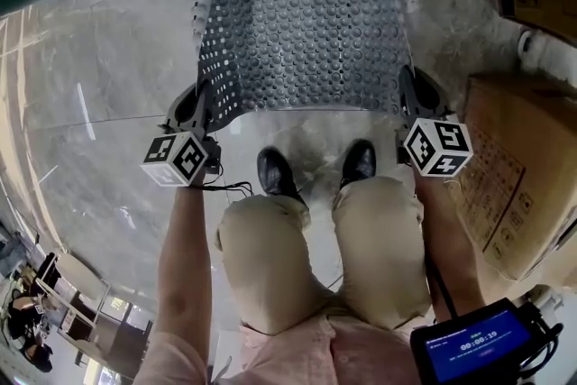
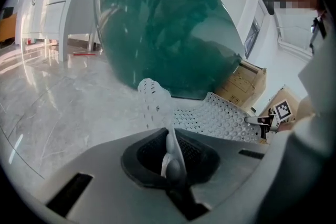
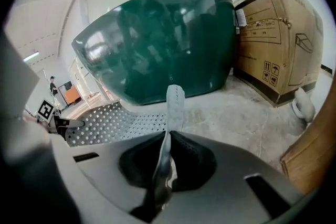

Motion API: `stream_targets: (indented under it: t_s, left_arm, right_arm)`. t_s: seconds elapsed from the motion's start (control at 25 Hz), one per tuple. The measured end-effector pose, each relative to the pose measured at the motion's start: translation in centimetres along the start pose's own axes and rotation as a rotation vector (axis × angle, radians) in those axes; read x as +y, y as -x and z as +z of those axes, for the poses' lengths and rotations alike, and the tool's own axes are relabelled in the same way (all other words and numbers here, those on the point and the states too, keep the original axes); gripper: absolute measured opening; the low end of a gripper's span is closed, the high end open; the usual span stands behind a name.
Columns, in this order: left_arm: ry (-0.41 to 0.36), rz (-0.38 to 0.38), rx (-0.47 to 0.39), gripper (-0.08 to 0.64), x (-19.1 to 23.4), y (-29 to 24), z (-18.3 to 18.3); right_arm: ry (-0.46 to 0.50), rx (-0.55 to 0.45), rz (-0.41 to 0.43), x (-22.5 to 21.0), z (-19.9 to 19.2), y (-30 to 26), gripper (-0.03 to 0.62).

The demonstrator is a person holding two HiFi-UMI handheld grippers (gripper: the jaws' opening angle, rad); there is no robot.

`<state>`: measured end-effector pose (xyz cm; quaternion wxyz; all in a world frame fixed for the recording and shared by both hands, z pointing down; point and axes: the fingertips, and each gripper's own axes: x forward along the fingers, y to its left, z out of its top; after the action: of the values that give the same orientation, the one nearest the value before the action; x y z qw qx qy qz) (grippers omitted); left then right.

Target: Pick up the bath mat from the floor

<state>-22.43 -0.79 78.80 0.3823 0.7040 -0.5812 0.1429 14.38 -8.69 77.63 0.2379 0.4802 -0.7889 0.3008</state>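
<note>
A translucent grey bath mat (image 1: 306, 36) with rows of holes and suction cups hangs stretched between my two grippers above the marble floor. My left gripper (image 1: 209, 102) is shut on its near left edge; in the left gripper view the mat (image 2: 220, 118) folds up out of the jaws. My right gripper (image 1: 407, 96) is shut on the near right edge, and the mat's edge (image 3: 174, 105) stands up from between its jaws in the right gripper view. The far side of the mat curls up at both corners.
A dark green tub (image 3: 163, 44) stands just beyond the mat. Cardboard boxes (image 1: 518, 176) line the right side, one (image 3: 278, 34) close to the tub. The person's shoes (image 1: 278, 171) stand on the floor below the mat's near edge. A screen device (image 1: 478, 343) hangs at lower right.
</note>
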Motion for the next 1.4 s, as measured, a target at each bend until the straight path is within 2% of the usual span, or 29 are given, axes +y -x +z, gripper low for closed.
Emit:
stream_targets:
  t_s: [0.28,0.48,0.92,1.4]
  left_arm:
    - [0.006,-0.027,0.011,0.032,-1.5,-0.1,0.1]
    - [0.003,-0.035,0.003,0.032,-2.2,1.2,2.1]
    - [-0.003,-0.084,0.009,0.032,-4.1,1.3,3.5]
    - [0.004,-0.119,0.010,0.032,-6.1,3.2,6.5]
  right_arm:
    - [0.021,0.018,0.014,0.7,0.4,0.3,0.026]
    - [0.024,0.009,0.021,1.8,2.3,1.2,0.027]
    - [0.028,0.013,0.045,3.7,2.9,1.2,0.026]
    - [0.040,0.017,0.071,7.0,6.2,2.8,0.026]
